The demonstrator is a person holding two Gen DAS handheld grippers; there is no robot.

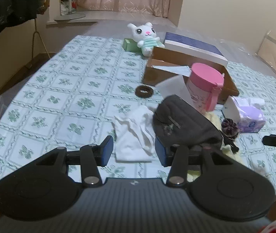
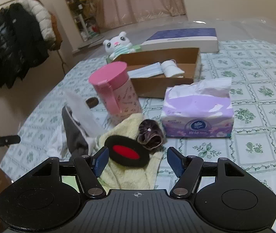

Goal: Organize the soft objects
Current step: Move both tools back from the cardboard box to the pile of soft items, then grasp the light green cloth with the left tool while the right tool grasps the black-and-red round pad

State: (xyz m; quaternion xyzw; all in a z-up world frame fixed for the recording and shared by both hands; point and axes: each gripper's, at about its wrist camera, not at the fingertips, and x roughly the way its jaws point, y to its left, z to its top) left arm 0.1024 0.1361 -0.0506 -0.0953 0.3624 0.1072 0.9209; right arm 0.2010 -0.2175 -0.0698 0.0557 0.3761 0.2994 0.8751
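Between the half-open, empty left claw [image 1: 134, 151] lies a white cloth [image 1: 134, 136], the dark grey garment [image 1: 182, 124] beside its right finger; closing could snag both. Only the right view shows the open, empty right claw [image 2: 136, 160] above a black-and-red pad [image 2: 127, 153] on yellow towel [image 2: 126, 172], scrunchie [image 2: 150, 136] just beyond

We see open tablecloth [image 1: 64, 89] left of the pink cup [image 1: 205, 87], with only a brown hair tie [image 1: 144, 91] lying there. Right of the cup the tissue pack [image 2: 198, 114] stands close; behind it the cardboard box [image 2: 163, 81] blocks passage. In front, heaped cloths [image 2: 126, 174] and a scrunchie [image 2: 150, 136] crowd the way.
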